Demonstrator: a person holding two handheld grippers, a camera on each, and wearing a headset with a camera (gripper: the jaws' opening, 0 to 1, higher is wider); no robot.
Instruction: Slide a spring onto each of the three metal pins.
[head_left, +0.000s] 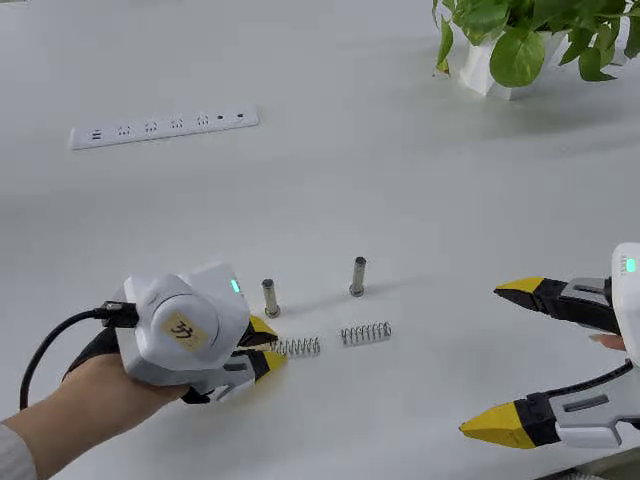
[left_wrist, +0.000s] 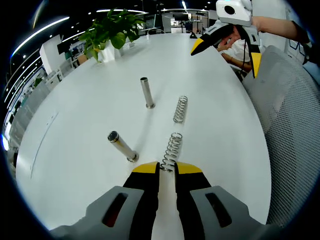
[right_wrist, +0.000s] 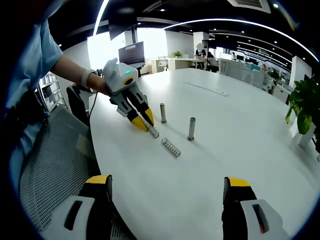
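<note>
Low in the left half of the head view, the left gripper (head_left: 268, 343) lies on the white table (head_left: 400, 180). Its jaws are drawn narrow onto the end of the gripped spring (head_left: 297, 347). In the left gripper view that spring (left_wrist: 171, 150) runs up from between the yellow tips of the left gripper (left_wrist: 167, 169).

The free spring (head_left: 365, 333) lies flat just right of it, near the frame's centre. Above the springs, the left pin (head_left: 270, 297) and the right pin (head_left: 358, 276) stand upright (two pins show, each on a flanged base).

At the lower right edge, the right gripper (head_left: 508, 355) hangs with its jaws wide, holding nothing. A power strip (head_left: 163, 127) lies at upper left, and a potted plant (head_left: 520, 40) sits at upper right.
</note>
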